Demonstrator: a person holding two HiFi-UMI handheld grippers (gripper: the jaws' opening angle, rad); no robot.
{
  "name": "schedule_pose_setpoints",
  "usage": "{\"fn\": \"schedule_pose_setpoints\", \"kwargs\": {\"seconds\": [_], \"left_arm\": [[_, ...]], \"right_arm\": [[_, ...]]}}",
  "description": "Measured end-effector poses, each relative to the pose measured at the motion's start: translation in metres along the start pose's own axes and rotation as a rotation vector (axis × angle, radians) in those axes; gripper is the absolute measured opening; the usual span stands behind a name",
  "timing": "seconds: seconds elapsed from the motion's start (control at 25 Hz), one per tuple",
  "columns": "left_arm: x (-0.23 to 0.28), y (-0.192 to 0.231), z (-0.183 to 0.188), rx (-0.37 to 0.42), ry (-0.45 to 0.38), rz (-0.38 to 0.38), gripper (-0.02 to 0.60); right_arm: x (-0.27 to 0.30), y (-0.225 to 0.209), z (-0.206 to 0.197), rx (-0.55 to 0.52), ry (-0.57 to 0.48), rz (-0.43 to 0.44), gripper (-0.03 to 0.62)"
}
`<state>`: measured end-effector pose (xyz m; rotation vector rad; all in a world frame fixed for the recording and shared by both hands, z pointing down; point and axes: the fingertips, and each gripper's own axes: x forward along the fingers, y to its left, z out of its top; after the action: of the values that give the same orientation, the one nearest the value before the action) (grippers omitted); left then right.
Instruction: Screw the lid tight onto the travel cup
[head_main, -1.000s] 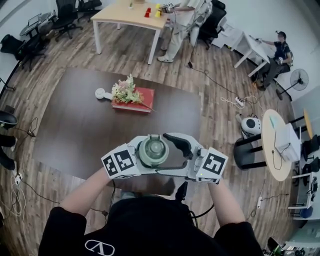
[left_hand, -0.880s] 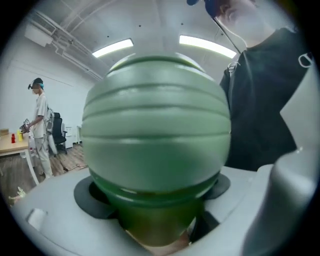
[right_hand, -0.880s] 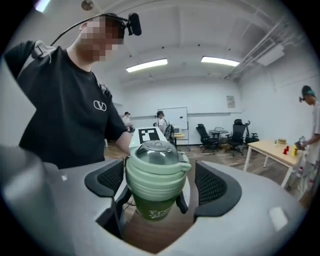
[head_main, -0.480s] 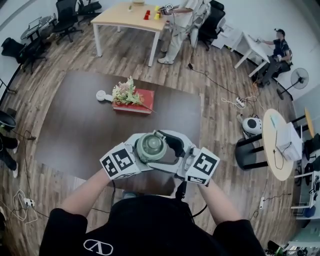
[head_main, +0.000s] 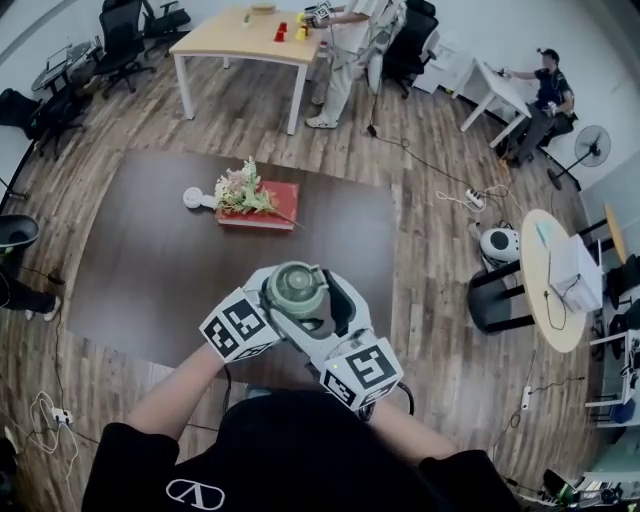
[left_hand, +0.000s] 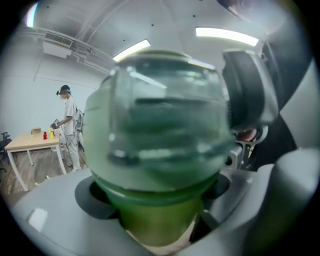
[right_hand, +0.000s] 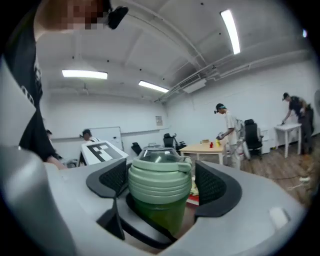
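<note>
Right gripper (right_hand: 161, 186) grips lid (head_main: 296, 284), left gripper (left_hand: 159, 197) cup (left_hand: 156, 222)

A: What is pictured, by material?
B: A translucent green plastic travel cup (right_hand: 159, 212), glossy, under a sage-green ribbed plastic lid (right_hand: 160, 182), matt, with a clear shiny dome on top.
A: And the tools?
B: The right gripper (right_hand: 161, 186) has a smooth matt grey plastic shell and black dimpled pads (right_hand: 209, 184). The left gripper (left_hand: 162, 202) shows the same grey. Beyond, a dark brown table (head_main: 150, 260), smooth and dully sheened, stands on a plank wood floor (head_main: 430, 220).
</note>
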<state>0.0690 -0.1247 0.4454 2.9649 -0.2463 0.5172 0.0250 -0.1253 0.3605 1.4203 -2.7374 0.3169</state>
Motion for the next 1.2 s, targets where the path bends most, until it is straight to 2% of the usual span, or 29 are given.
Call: {"fn": "schedule_pose_setpoints", "kwargs": {"seconds": [0.12, 0.24, 0.32, 0.52, 0.6, 0.64, 0.72, 0.84, 0.92, 0.96, 1.0, 1.08, 1.16, 1.2], "left_arm": [[-0.005, -0.005, 0.003, -0.016, -0.011, -0.046, 0.413], [-0.011, -0.018, 0.011, -0.027, -0.030, -0.122, 0.413], [-0.012, -0.027, 0.017, -0.026, -0.034, -0.164, 0.413], [-0.010, -0.047, 0.024, 0.030, 0.004, -0.228, 0.413], [-0.010, -0.045, 0.026, 0.036, 0.005, -0.209, 0.411], [-0.011, -0.040, 0.027, 0.035, 0.003, -0.181, 0.411], [-0.012, -0.025, 0.026, 0.029, 0.003, -0.094, 0.411], [-0.013, -0.003, 0.016, -0.017, 0.014, 0.025, 0.411], [-0.014, 0.004, 0.007, -0.046, 0.020, 0.068, 0.413], [-0.013, 0.005, 0.004, -0.054, 0.021, 0.081, 0.414], [-0.013, 0.005, 0.002, -0.059, 0.022, 0.090, 0.414], [-0.012, 0.004, 0.001, -0.059, 0.026, 0.097, 0.411], [-0.011, 0.002, 0.003, -0.057, 0.023, 0.093, 0.413], [-0.011, 0.002, 0.006, -0.063, 0.012, 0.085, 0.413]], "right_arm": [[-0.013, -0.003, 0.013, 0.043, -0.027, 0.202, 0.456], [-0.029, 0.003, 0.022, -0.094, -0.018, 0.482, 0.462], [-0.033, 0.008, 0.018, -0.189, 0.051, 0.635, 0.460], [-0.032, 0.013, 0.012, -0.252, 0.199, 0.863, 0.452], [-0.033, 0.018, 0.015, -0.237, 0.214, 0.904, 0.398], [-0.030, 0.018, 0.017, -0.226, 0.201, 0.875, 0.396], [-0.021, 0.016, 0.020, -0.190, 0.140, 0.733, 0.394], [-0.004, 0.009, 0.014, -0.101, 0.071, 0.371, 0.390], [0.003, 0.008, 0.005, -0.073, 0.084, 0.134, 0.388], [0.004, 0.009, 0.001, -0.069, 0.094, 0.049, 0.387], [0.004, 0.010, -0.001, -0.067, 0.101, -0.009, 0.387], [0.002, 0.009, -0.003, -0.064, 0.104, -0.056, 0.387], [-0.001, 0.009, -0.002, -0.066, 0.095, -0.030, 0.388], [-0.003, 0.010, 0.001, -0.070, 0.081, 0.015, 0.388]]}}
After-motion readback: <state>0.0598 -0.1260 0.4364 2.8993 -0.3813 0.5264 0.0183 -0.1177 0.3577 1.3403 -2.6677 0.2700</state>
